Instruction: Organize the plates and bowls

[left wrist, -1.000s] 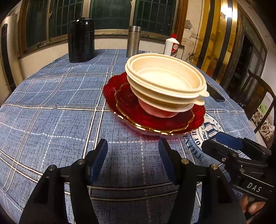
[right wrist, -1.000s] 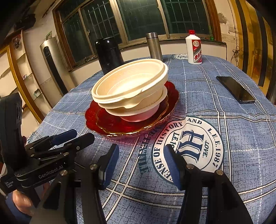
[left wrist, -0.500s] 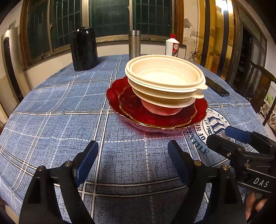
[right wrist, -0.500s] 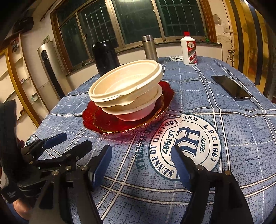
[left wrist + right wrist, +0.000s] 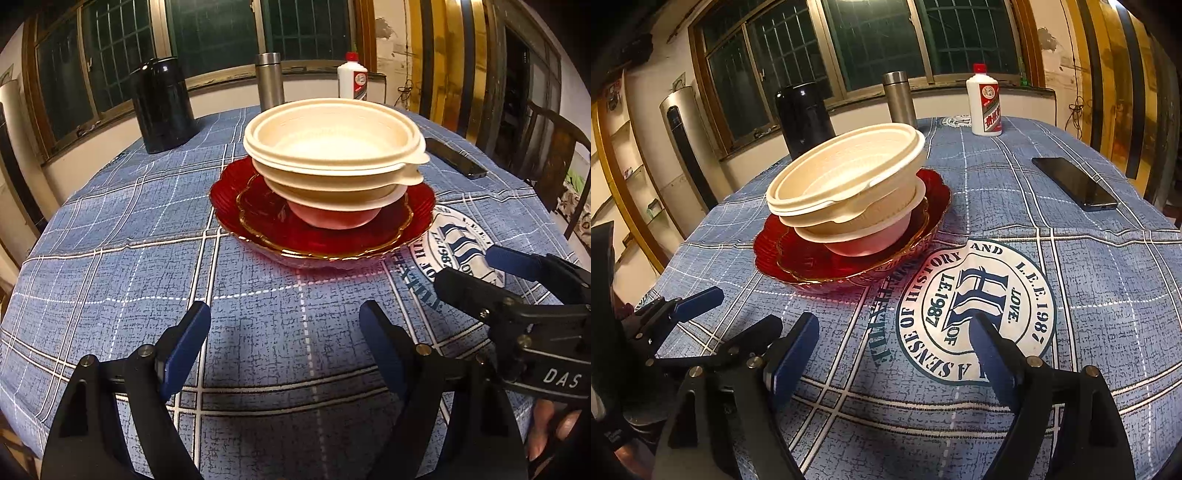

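On the blue plaid cloth [image 5: 110,266], mid-table, sits the whole stack: cream bowls [image 5: 332,147] nested three deep, it looks like, the lowest one pinkish, resting in a gold-rimmed red plate [image 5: 258,206] that lies on a wider red plate [image 5: 764,247]. Top bowls lean a touch. Left gripper [image 5: 284,332] hovers short of the stack, fingers wide apart, empty; right gripper [image 5: 894,339] likewise, spread over the round crest [image 5: 975,295]. Compared with a second ago, both sets of fingers have opened wider, and the stack hasn't budged.
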Demonstrator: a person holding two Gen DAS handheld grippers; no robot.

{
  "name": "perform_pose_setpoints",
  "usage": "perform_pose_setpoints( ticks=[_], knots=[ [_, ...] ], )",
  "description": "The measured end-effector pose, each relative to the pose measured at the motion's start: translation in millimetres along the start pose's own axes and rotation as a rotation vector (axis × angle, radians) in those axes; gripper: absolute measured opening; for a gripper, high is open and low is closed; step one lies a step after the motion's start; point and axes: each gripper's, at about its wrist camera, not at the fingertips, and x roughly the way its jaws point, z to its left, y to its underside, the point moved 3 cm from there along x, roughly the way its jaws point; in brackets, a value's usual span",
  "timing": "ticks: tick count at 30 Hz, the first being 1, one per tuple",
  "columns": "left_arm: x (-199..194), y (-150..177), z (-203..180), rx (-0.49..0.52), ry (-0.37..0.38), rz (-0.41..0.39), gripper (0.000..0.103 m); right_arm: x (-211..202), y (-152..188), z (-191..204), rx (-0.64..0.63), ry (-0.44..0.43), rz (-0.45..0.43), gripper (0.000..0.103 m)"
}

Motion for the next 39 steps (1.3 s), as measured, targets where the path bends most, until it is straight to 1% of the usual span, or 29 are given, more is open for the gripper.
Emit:
perform_pose_setpoints(
  ticks=[4,6,8,11,13,17,20,22,24,26,28,30,31,33,39],
  knots=[
    [-1.7,-3.5,1.5,0.005,-0.002,-0.006,0.083,-0.2,-3.0,-2.1,0.008,-0.003,-0.006,0.087],
    [-1.2,-5.3,4.0,-0.009,0.000,-0.004,0.083,-1.4,-6.4,-1.5,-0.003,0.015,-0.022,0.087],
    [-1.1,-5.1,6.0,-0.018,0.003,-0.006,0.083,-5.1,-10.6,1.5,-0.036,0.055,-0.050,0.087],
    [-3.8,-8.4,11.0,-0.041,-0.030,-0.030,0.083,-9.1,-15.4,6.6,-0.073,0.081,-0.079,0.087],
    [-6.6,-9.5,14.3,-0.060,-0.033,-0.050,0.083,-10.7,-18.4,9.8,-0.089,0.086,-0.090,0.087],
    [-13.8,-13.5,25.6,-0.132,-0.062,-0.107,0.083,-14.6,-22.9,14.1,-0.104,0.090,-0.131,0.087],
    [-13.9,-12.5,31.8,-0.162,-0.052,-0.120,0.083,-17.3,-24.1,14.5,-0.112,0.099,-0.173,0.088],
    [-11.3,-11.5,33.1,-0.157,-0.056,-0.117,0.083,-17.1,-24.0,13.2,-0.106,0.096,-0.186,0.088],
    [-7.1,-10.0,31.3,-0.128,-0.065,-0.104,0.083,-15.7,-24.4,11.7,-0.098,0.094,-0.181,0.088],
    [-5.3,-9.6,27.4,-0.093,-0.055,-0.088,0.083,-16.7,-24.7,9.8,-0.088,0.089,-0.186,0.088],
    [-9.2,-9.6,25.2,-0.075,-0.058,-0.102,0.083,-18.2,-24.8,9.4,-0.087,0.093,-0.195,0.088],
    [-14.6,-8.2,24.6,-0.070,-0.085,-0.132,0.083,-19.8,-24.6,10.7,-0.094,0.108,-0.205,0.089],
    [-15.9,-7.9,24.2,-0.068,-0.090,-0.139,0.083,-20.4,-24.7,11.3,-0.097,0.115,-0.210,0.090],
    [-17.1,-6.6,23.2,-0.058,-0.101,-0.149,0.083,-22.5,-24.1,14.7,-0.114,0.130,-0.222,0.102],
    [-14.4,-7.0,24.9,-0.061,-0.106,-0.142,0.083,-28.8,-23.4,17.3,-0.131,0.145,-0.260,0.102]
  ],
)
